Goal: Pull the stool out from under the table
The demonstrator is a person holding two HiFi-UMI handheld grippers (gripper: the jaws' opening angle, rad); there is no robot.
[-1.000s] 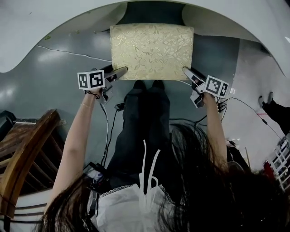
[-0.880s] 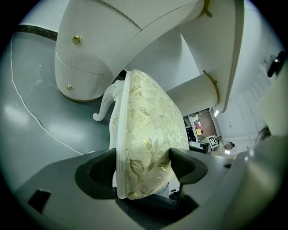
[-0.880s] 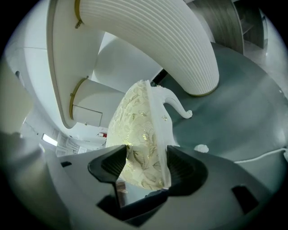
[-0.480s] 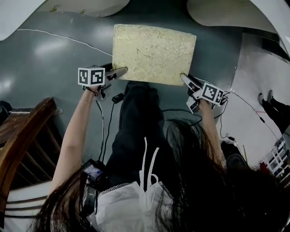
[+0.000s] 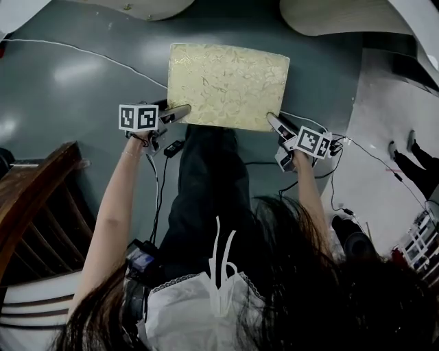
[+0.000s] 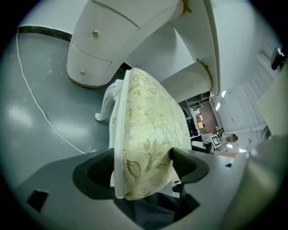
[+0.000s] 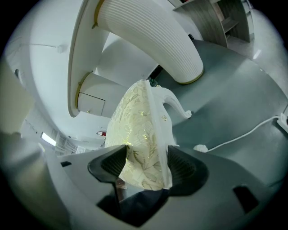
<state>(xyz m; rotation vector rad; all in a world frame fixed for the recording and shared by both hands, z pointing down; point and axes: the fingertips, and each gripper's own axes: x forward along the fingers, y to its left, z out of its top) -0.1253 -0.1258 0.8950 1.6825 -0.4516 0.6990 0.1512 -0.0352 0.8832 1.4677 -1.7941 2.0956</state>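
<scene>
At the left, my left gripper (image 5: pixel 181 112) has just been opening its jaws; they stand wide around the near-left corner of the stool (image 5: pixel 228 86), pads hardly pressing. It sits on the grey floor (image 5: pixel 82 75), clear of the white table (image 5: pixel 322 14). Its cushion looks soft, its frame stiff and weighty, so I'd grip the rim. At right, my right gripper (image 5: pixel 273 122) clamps the other near corner.
</scene>
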